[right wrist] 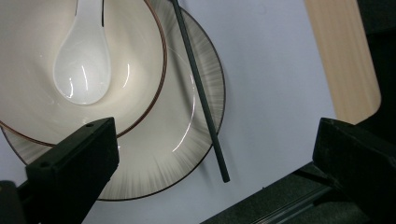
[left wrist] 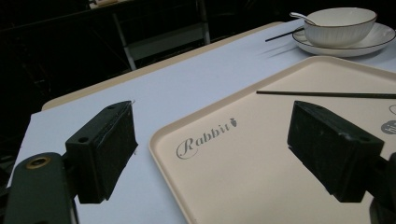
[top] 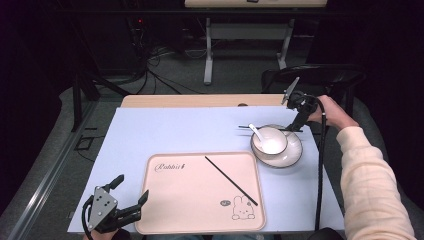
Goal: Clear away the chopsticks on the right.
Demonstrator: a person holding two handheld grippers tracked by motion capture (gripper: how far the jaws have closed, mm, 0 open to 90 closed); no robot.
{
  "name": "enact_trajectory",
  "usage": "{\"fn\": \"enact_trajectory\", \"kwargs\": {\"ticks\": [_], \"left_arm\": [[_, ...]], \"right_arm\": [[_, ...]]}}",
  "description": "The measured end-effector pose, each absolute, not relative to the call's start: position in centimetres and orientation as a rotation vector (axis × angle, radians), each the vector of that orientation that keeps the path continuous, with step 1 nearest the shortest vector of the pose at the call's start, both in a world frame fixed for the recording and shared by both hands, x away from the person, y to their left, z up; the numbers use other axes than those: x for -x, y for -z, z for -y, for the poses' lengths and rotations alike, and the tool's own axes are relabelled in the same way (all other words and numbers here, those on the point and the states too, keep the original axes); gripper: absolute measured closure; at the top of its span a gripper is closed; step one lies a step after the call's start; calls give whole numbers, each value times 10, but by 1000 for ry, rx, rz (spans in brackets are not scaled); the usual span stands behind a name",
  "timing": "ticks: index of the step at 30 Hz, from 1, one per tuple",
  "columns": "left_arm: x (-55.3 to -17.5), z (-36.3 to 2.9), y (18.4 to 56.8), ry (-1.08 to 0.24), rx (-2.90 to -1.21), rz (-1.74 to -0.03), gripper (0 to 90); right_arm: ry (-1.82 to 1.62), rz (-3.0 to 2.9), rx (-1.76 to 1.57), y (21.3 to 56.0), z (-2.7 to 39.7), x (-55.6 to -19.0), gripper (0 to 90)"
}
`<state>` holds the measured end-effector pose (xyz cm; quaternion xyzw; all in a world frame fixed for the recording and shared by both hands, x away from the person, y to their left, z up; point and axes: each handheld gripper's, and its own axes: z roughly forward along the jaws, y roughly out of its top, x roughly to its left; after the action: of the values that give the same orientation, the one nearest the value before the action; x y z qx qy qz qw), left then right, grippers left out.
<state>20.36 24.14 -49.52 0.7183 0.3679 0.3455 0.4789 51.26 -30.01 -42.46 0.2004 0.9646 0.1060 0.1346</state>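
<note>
We are hovering the right gripper (top: 295, 122), jaws spread wide, over the black chopstick (right wrist: 201, 91) lying across the plate (right wrist: 187, 140) rim beside the bowl (top: 270, 140) at centre right, lining up to straddle it. Its mate (top: 231, 181) is lying diagonally on the tray (top: 190, 200); the left gripper (top: 132, 192) is waiting spread at lower left.

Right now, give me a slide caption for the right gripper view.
Open right gripper above a chopstick lying across the plate rim, beside a bowl holding a spoon.
</note>
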Motion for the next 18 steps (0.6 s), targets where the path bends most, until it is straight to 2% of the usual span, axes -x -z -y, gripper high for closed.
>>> {"fn": "enact_trajectory", "kwargs": {"ticks": [4, 7, 8, 15, 17, 18], "left_arm": [[-204, -242, 495, -844, -1749, -898, 154], [-204, -242, 495, -843, -1749, -897, 154], [-204, -242, 495, -844, -1750, -898, 154], [-203, -242, 495, -846, -1748, -897, 154], [-203, -242, 495, -845, -1746, -897, 154], [-203, -242, 495, -845, -1746, -897, 154]], "right_arm": [[-300, -2799, -585, 433, 302, -520, 22], [-279, -2784, -604, 439, 304, -525, 94], [-273, -2777, -623, 442, 305, -527, 146], [-239, -2795, -623, 458, 300, -534, 355], [-214, -2805, -598, 463, 294, -536, 463], [-213, -2800, -583, 465, 293, -536, 485]]}}
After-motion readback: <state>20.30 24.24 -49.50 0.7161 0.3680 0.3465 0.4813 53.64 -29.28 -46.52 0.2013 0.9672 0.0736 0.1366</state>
